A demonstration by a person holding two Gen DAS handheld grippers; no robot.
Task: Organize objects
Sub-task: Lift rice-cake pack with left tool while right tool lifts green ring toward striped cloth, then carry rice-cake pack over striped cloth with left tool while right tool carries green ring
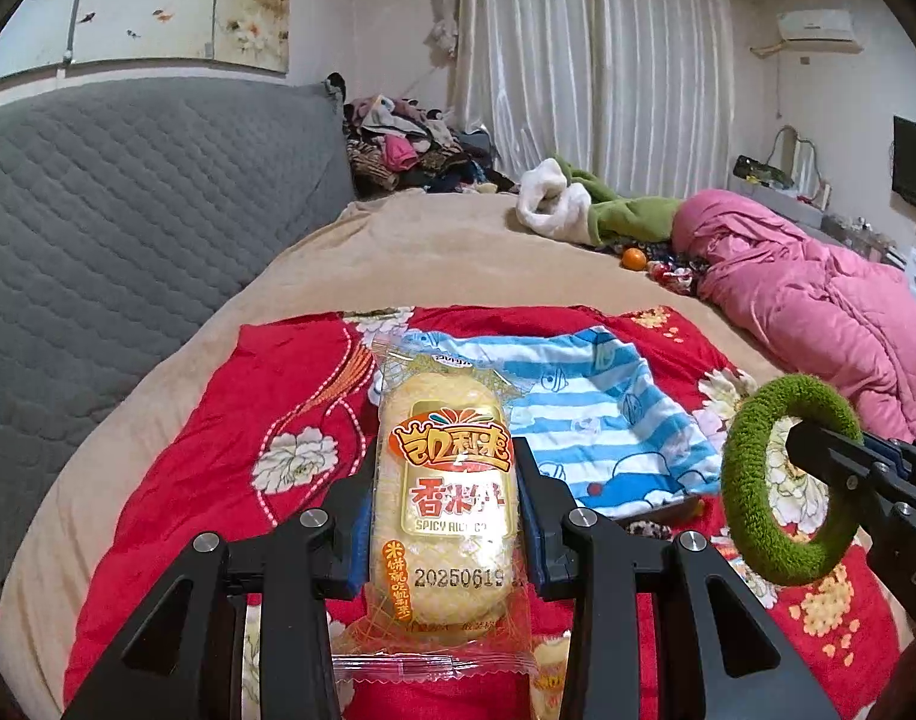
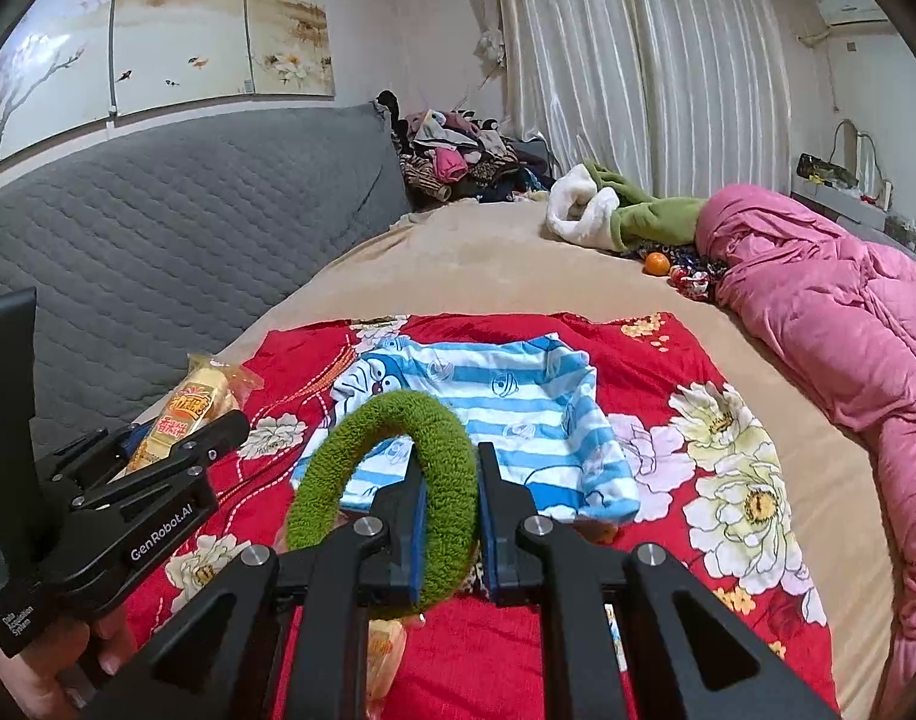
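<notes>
Left wrist view: the left tongs [image 1: 446, 480] clamp a clear-wrapped yellow rice cake packet [image 1: 445, 492] between their pads, above a red floral quilt [image 1: 230, 450] on the bed. A blue-striped cartoon garment [image 1: 590, 414] lies on the quilt.

Right wrist view: the right tongs [image 2: 449, 483] pinch a fuzzy green fabric ring [image 2: 452, 474], nearly closed, above the same garment.

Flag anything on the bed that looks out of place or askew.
A small orange fruit lies loose on the beige blanket beside the pink quilt. The striped blue garment sits rumpled on the red floral cloth, one corner curled over.
</notes>
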